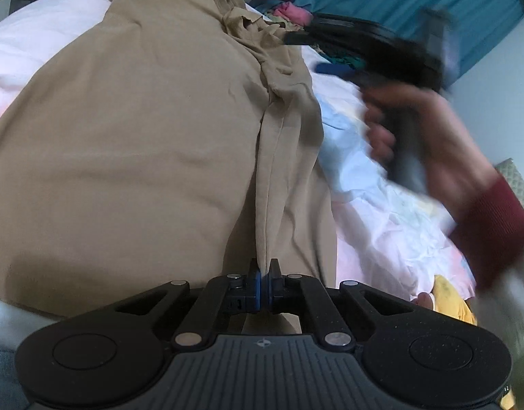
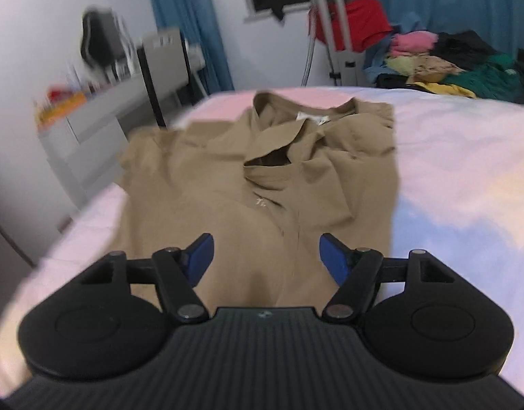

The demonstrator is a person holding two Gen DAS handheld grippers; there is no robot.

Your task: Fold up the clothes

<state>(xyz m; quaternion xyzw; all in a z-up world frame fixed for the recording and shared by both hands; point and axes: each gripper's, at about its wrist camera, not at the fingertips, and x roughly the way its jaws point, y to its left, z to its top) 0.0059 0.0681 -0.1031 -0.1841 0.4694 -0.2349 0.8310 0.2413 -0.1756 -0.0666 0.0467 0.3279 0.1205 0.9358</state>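
Note:
A tan shirt (image 1: pixel 132 143) lies spread on the bed, its right side folded inward along a long crease. My left gripper (image 1: pixel 264 275) is shut on the shirt's hem at the near end of that fold. In the right wrist view the same tan shirt (image 2: pixel 262 184) shows with its collar far from me and a sleeve flap turned over the chest. My right gripper (image 2: pixel 265 256) hovers open above the shirt's lower part, nothing between its blue pads (image 2: pixel 202 256). In the left wrist view the right gripper (image 1: pixel 316 51), blurred, is held by a hand (image 1: pixel 432 130) near the collar.
The bed (image 2: pixel 467 177) has a pale pink and white cover. A heap of mixed clothes (image 2: pixel 449 65) lies at the bed's far right corner. A grey desk (image 2: pixel 91 112) and a chair stand left of the bed; blue curtains hang behind.

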